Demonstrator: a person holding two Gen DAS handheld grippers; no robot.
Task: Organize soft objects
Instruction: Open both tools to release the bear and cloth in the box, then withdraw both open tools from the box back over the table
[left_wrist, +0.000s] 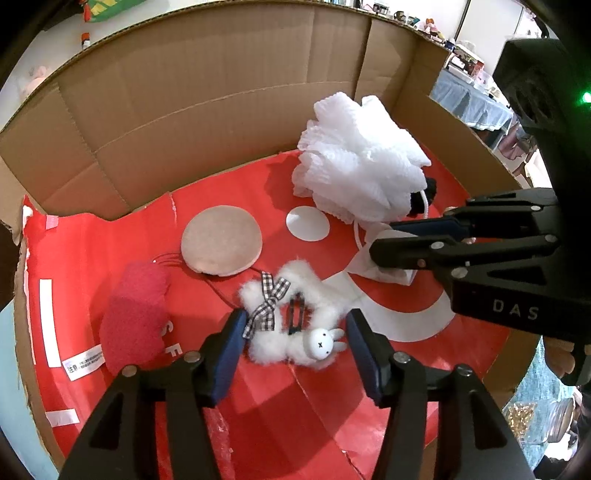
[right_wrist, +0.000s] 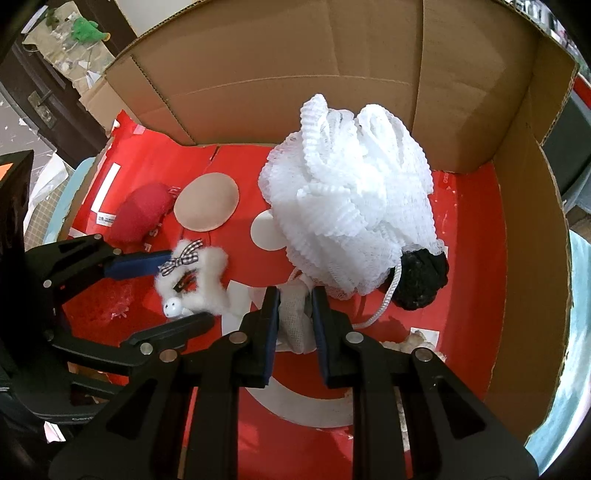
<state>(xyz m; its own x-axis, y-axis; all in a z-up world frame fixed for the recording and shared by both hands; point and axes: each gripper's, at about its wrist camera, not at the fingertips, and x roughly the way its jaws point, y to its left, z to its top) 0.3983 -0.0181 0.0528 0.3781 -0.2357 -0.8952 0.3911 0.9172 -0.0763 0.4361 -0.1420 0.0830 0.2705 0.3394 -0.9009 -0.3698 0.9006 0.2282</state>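
A fluffy white hair clip (left_wrist: 295, 332) with a checked bow and a small bunny head lies on the red floor of a cardboard box (left_wrist: 184, 122). My left gripper (left_wrist: 295, 332) stands open around it, one finger on each side, pads just off the fur. In the right wrist view the same clip (right_wrist: 199, 284) sits between the left gripper's (right_wrist: 190, 286) fingers. My right gripper (right_wrist: 295, 295) is shut on a white mesh cloth (right_wrist: 293, 325), low over the floor. In the left wrist view the right gripper (left_wrist: 382, 238) holds that cloth (left_wrist: 391, 273) at the right.
A big white bath pouf (right_wrist: 351, 195) with a cord fills the box's back right, a black fuzzy ball (right_wrist: 421, 280) beside it. A beige round puff (left_wrist: 221, 240) and a red fluffy item (left_wrist: 135, 314) lie at the left. Tall cardboard walls (right_wrist: 528, 258) enclose the back and right.
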